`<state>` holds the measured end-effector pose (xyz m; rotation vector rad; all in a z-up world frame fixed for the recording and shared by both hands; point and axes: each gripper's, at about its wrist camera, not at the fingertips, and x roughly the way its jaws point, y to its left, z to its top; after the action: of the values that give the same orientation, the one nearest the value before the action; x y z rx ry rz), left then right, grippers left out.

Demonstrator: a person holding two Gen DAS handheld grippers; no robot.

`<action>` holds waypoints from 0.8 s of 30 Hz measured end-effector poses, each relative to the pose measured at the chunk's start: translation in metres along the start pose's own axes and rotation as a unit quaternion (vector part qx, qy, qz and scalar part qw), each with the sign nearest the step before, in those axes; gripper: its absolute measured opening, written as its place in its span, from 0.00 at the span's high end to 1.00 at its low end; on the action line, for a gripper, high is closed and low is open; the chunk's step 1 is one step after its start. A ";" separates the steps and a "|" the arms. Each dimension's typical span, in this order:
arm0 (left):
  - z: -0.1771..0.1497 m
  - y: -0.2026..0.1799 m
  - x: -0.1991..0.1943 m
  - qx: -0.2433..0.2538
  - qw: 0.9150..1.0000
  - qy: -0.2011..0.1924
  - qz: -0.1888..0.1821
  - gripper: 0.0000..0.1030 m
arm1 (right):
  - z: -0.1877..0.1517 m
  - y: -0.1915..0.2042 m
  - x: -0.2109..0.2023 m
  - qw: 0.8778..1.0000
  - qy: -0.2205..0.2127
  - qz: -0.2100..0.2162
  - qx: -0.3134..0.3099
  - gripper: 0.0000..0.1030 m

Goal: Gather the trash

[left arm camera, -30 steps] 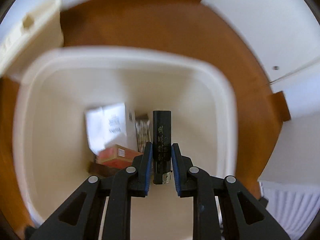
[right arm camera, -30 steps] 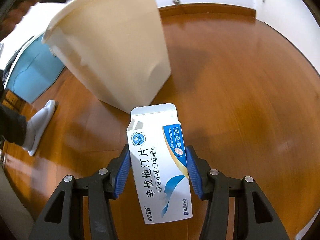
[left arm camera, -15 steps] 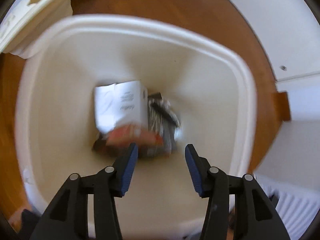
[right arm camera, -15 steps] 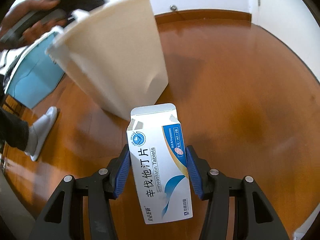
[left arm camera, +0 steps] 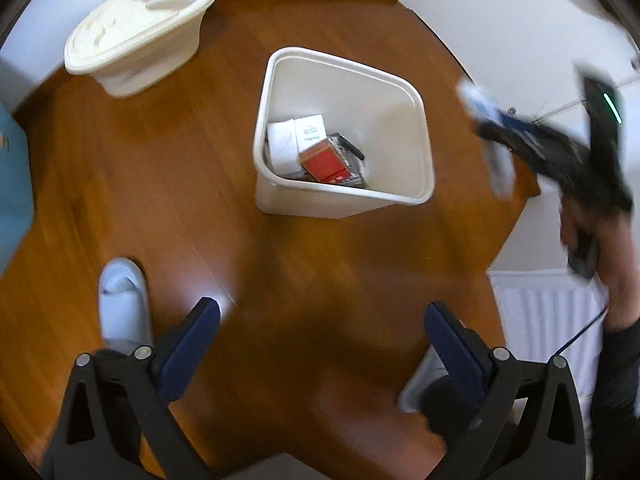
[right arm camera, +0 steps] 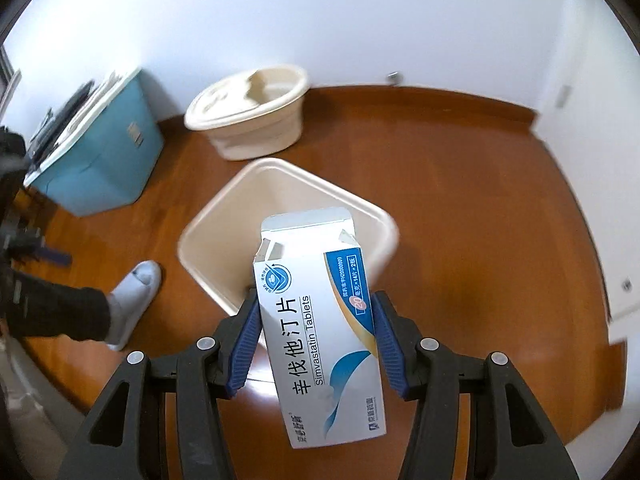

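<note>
A cream trash bin (left arm camera: 404,200) stands on the wooden floor and holds a white box (left arm camera: 296,140), a red box (left arm camera: 324,162) and a dark pen-like item (left arm camera: 352,148). My left gripper (left arm camera: 320,336) is open and empty, high above the floor in front of the bin. My right gripper (right arm camera: 316,328) is shut on a white and blue tablet box (right arm camera: 320,332), held just above the bin's near rim (right arm camera: 216,288). In the left wrist view the right gripper (left arm camera: 496,148) shows blurred to the right of the bin, with the box.
A cream lidded tub (left arm camera: 136,40) stands near the wall behind the bin. A blue storage box (right arm camera: 100,156) stands at the left. My slippered feet (left arm camera: 120,304) are on the floor near the bin. A white radiator (left arm camera: 548,320) is at the right.
My left gripper let go of the dark pen-like item into the bin, opened wide and rose well above it. My right gripper carried the tablet box up over the bin's rim.
</note>
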<state>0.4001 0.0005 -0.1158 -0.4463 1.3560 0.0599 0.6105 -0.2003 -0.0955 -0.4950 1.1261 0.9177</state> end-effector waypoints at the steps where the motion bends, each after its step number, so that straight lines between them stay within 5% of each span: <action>1: -0.002 -0.004 -0.005 0.011 1.000 -0.009 0.014 0.00 | 0.013 0.008 0.022 1.000 0.027 -0.016 -0.005 0.45; 7: -0.009 0.010 -0.010 0.048 0.997 -0.026 0.058 0.00 | 0.040 0.013 0.145 0.989 0.133 -0.059 0.039 0.45; 10: -0.007 0.015 -0.017 0.043 0.998 -0.032 0.043 0.00 | 0.036 0.011 0.182 0.981 0.167 -0.087 0.044 0.43; 12: -0.006 0.012 -0.029 0.056 0.996 -0.046 0.045 0.00 | 0.034 0.009 0.194 0.978 0.180 -0.100 0.041 0.31; 14: -0.007 0.009 -0.034 0.068 0.994 -0.060 0.052 0.00 | 0.031 0.006 0.201 0.974 0.185 -0.120 0.049 0.09; 18: -0.007 0.005 -0.046 0.081 0.991 -0.086 0.064 0.00 | 0.028 0.014 0.186 0.976 0.171 -0.120 0.068 0.07; 24: -0.016 -0.013 -0.064 0.112 0.981 -0.133 0.083 0.00 | 0.000 0.066 0.060 0.991 0.044 -0.098 0.082 0.00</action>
<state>0.3743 -0.0033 -0.0541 -0.1289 1.1178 0.1009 0.5638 -0.1417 -0.1438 -0.5046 1.1985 0.6313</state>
